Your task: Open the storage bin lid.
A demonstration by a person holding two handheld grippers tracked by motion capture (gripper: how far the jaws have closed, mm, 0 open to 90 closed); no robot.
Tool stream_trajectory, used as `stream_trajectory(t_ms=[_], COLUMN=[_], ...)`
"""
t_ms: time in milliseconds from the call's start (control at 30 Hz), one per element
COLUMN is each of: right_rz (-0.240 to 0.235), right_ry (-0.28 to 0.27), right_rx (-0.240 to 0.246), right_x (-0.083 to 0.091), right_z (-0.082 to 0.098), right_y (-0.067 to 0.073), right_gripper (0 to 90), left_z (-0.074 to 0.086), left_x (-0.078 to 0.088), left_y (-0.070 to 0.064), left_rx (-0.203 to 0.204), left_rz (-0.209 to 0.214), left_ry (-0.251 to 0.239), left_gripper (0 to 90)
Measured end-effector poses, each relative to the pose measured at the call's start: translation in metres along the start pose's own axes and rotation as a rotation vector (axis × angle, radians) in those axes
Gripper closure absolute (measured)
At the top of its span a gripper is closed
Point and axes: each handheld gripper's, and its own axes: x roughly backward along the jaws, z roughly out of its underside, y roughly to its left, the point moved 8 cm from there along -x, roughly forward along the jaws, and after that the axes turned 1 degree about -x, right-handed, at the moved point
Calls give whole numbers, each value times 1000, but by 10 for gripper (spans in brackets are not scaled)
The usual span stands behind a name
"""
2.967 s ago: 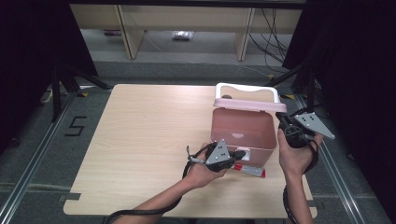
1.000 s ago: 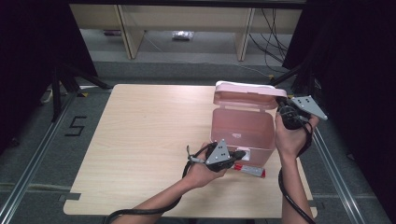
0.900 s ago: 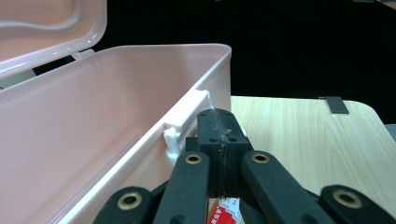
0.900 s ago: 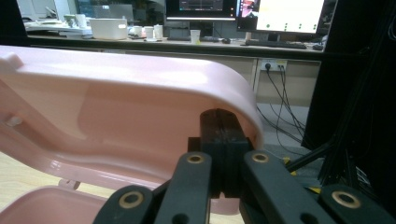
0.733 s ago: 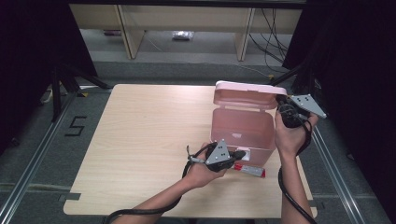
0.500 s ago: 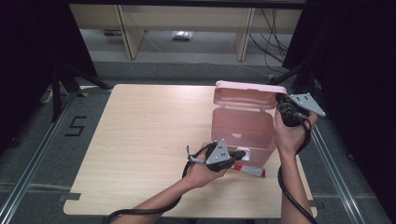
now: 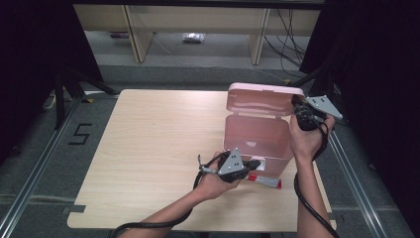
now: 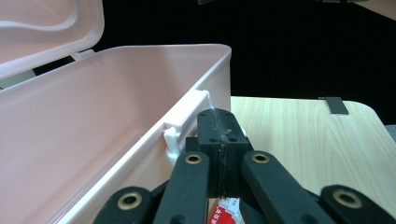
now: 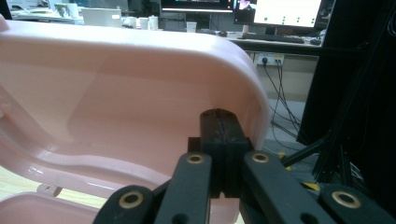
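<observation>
One wooden table (image 7: pixel 148 148) carries one pink plastic box (image 7: pixel 255 141) near its right edge, toward the near right corner. The box's one hinged lid (image 7: pixel 262 99) stands raised at the far side. Two grippers work at it. The right gripper (image 7: pixel 299 106), jaws closed together with nothing between them, rests its tip against the lid's right corner. The left gripper (image 7: pixel 255 163), jaws likewise closed and empty, presses against the white latch (image 8: pixel 184 123) on the box's near wall. One red-and-white packet (image 7: pixel 265 181) lies on the table just before the box.
</observation>
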Motion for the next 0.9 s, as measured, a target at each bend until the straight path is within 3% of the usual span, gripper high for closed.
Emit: stream_trajectory(t_ms=[467,600,900], right_rz=[9,9,7], right_ry=[12,16,23], right_rx=[30,6,20], right_x=[-8,-11,-18], right_z=[-2,-1,-1], right_y=[-3,-2,-4], right_gripper=[900,900,900], left_z=[0,0,0], left_x=[0,0,0], left_y=[0,0,0], left_rx=[3,5,-1], left_rz=[0,0,4], left_ry=[-9,-8,-8], left_gripper=[898,898,898])
